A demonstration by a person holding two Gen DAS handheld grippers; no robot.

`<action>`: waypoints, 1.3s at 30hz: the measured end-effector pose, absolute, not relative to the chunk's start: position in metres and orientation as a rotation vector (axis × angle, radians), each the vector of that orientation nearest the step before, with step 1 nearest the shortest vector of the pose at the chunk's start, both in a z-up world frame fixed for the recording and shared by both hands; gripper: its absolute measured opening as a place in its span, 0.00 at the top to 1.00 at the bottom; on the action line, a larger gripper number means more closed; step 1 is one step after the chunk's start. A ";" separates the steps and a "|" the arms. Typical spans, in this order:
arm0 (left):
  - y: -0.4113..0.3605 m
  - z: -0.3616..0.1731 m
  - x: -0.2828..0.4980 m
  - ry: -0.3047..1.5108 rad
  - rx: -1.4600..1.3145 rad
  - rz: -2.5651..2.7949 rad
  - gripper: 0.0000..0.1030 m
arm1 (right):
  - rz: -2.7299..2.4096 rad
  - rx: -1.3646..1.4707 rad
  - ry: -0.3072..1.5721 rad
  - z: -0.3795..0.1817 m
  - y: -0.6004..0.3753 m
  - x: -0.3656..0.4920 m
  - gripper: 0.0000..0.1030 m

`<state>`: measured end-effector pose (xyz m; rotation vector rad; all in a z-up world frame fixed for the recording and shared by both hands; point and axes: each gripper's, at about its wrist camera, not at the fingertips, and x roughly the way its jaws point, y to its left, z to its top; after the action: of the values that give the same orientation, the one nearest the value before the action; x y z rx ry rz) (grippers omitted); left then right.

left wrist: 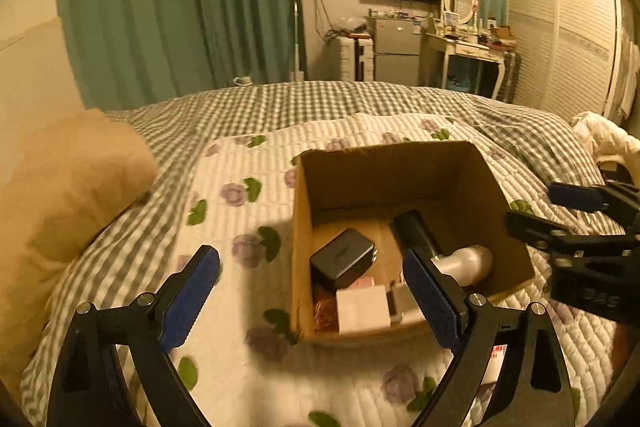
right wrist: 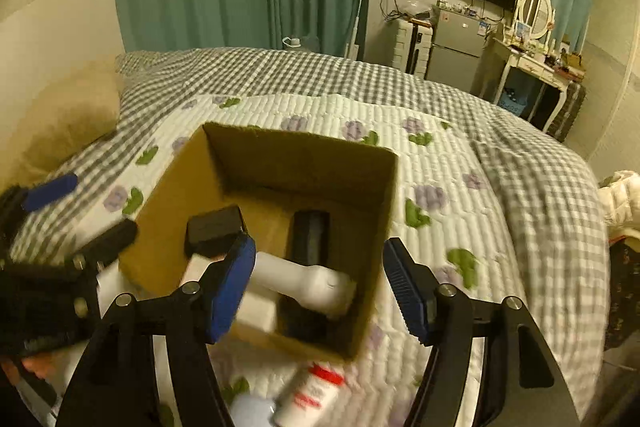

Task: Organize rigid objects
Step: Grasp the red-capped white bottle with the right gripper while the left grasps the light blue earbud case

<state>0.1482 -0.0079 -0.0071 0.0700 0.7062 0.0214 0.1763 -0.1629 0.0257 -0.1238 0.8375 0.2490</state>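
Note:
An open cardboard box [left wrist: 500,187] [right wrist: 168,195] stands on a floral quilt on the bed. It holds a black charger block [left wrist: 342,257] [right wrist: 214,227], a white and black handheld device [left wrist: 460,261] [right wrist: 304,277], a white small box [left wrist: 362,309] and something coppery. My left gripper [left wrist: 312,291] is open and empty, just above the box's near left side. My right gripper [right wrist: 320,291] is open and empty over the box's near right corner; it also shows in the left wrist view [left wrist: 560,211]. A white bottle with a red band [right wrist: 308,393] lies on the quilt in front of the box.
A tan pillow [left wrist: 68,195] lies at the left. The checked bedspread [left wrist: 320,99] stretches behind the quilt. A white garment [left wrist: 604,135] lies at the bed's right edge. A fridge, dressing table, wardrobe and green curtains stand beyond the bed.

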 end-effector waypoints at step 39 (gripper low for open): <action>-0.046 -0.115 0.096 0.937 -0.091 -0.019 0.08 | 0.317 -0.204 1.156 -0.073 -0.179 0.115 0.64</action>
<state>0.0963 -0.0464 -0.1153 -0.0912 0.9366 -0.0188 0.1146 -0.1794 -0.0730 -0.2038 1.1556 0.3173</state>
